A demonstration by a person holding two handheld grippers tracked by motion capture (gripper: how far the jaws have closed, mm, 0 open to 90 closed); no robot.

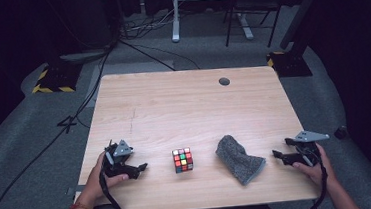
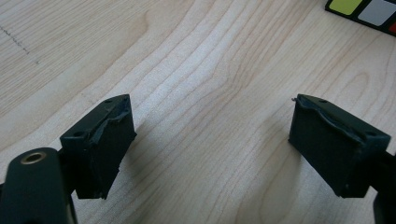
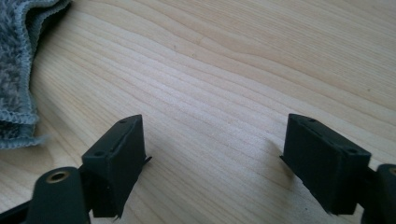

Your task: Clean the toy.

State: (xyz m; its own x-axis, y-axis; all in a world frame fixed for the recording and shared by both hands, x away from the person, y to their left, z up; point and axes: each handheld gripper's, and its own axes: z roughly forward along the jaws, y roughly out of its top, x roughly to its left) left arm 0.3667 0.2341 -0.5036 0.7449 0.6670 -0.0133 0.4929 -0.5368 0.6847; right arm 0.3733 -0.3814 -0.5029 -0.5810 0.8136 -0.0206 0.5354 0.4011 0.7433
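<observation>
Near the front edge of the table (image 1: 183,99), between the two grippers:
Puzzle cube: one twisty puzzle cube (image 1: 183,160) stands on the wood, scrambled, with a black frame and three-by-three stickers; red, orange, green, yellow and white squares show on its top and front faces.
Cube in the left gripper view: a corner of the cube (image 2: 364,11) shows at the upper right, with a yellow-green sticker and a white one on black.
Cloth: one grey, fuzzy cloth (image 1: 239,158) lies crumpled just right of the cube, apart from it, with a stitched hem; its edge (image 3: 21,65) shows at the upper left of the right gripper view.
Left gripper: one, the left gripper (image 1: 141,166), low over the table to the cube's left, pointing toward it, near but not touching.
Left jaws: apart, with bare wood between the pads (image 2: 100,140); nothing held.
Right gripper: one, the right gripper (image 1: 276,155), low over the table right of the cloth, pointing toward it, just beside its edge.
Right jaws: spread wide, bare wood between the pads (image 3: 322,158); nothing held.
Hands: two, one on each gripper, forearms entering from the near edge.
Table: one, pale wood grain, with one round dark cable hole (image 1: 224,81) near its far edge.
Count: one cube, one cloth, two grippers.
</observation>
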